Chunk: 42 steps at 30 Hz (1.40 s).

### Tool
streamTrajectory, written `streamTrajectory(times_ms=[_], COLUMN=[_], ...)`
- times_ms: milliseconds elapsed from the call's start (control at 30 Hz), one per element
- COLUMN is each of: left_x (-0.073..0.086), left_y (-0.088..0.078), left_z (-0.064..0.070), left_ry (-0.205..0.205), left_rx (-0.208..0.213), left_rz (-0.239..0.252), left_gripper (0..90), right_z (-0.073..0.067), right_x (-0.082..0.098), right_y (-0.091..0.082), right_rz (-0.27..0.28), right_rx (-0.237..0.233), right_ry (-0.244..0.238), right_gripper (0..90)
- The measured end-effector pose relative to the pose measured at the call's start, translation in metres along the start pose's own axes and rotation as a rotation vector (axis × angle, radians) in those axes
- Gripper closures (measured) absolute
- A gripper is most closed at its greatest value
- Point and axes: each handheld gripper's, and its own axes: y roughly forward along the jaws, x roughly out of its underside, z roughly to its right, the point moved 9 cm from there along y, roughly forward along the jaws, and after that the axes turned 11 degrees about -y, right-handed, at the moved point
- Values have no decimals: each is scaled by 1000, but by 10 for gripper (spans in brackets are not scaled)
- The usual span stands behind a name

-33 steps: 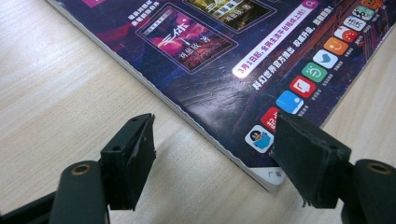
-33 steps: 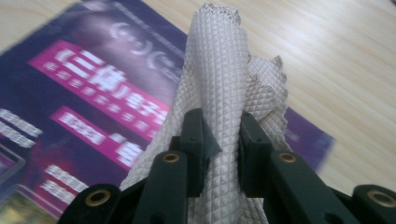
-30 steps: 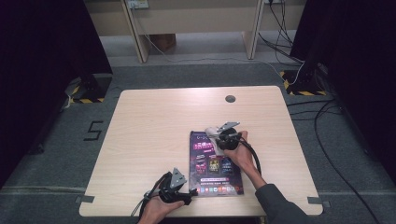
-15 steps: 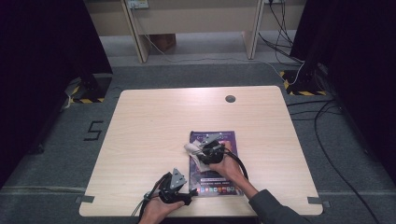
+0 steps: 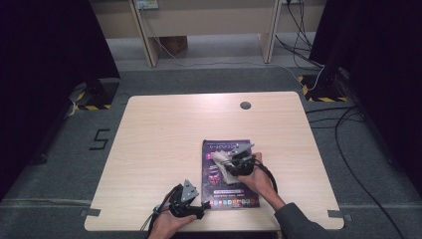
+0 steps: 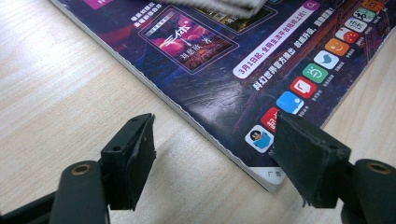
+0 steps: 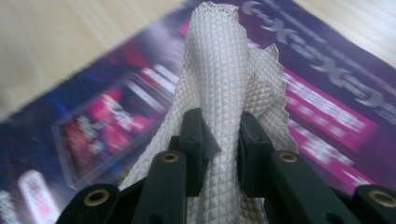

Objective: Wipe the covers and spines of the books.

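Wiping of the magazine (image 5: 230, 174) cover looks to be under way rather than finished. The magazine lies flat on the counter (image 5: 159, 134), near the person's edge and a little right of centre, its dark purple cover facing up. The right gripper (image 5: 230, 160) sits over the middle of the cover, and its fingers (image 7: 198, 140) are clamped on a bunched white cloth (image 7: 224, 84) with a quilted weave; the cloth rises between them and droops forward onto the page. The blur of the cover in the right gripper view suggests the cloth is being dragged across it.

The left gripper (image 5: 196, 208) rests at the magazine's near left corner. Its fingers (image 6: 133, 154) stand apart, one over bare wood and the other over the cover's corner, pressing on nothing as far as I can tell.

No dirt or wet streak shows on the cover, so how much of it is already clean cannot be read. By my judgement the lower strip, with its row of coloured icons, is left to cover, and afterwards the cloth has to be set down.
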Motion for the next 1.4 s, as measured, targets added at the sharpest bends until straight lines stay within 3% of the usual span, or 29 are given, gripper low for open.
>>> streamTrajectory(times_ms=[167, 300, 400, 500, 833, 1133, 1400], left_x=[0, 0, 0, 0, 0, 0, 0], left_y=[0, 0, 0, 0, 0, 0, 0], left_z=[0, 0, 0, 0, 0, 0, 0], left_ry=[2, 2, 0, 0, -1, -2, -4], left_rx=[0, 0, 0, -2, -2, -2, -3], left_rz=[0, 0, -1, 0, 0, 0, 2], left_gripper=[290, 290, 290, 289, 288, 288, 288], right_z=[23, 27, 20, 8, -42, -68, -75], right_x=[20, 30, 30, 27, 11, 5, 9], right_y=[-15, -23, -24, -23, -15, -13, -17], right_rz=[-18, -18, -26, -19, 13, 24, 26], right_rx=[60, 67, 73, 49, -65, -127, -150], right_ry=[49, 76, 47, 22, -40, -74, -95], right_gripper=[754, 757, 759, 759, 755, 749, 748])
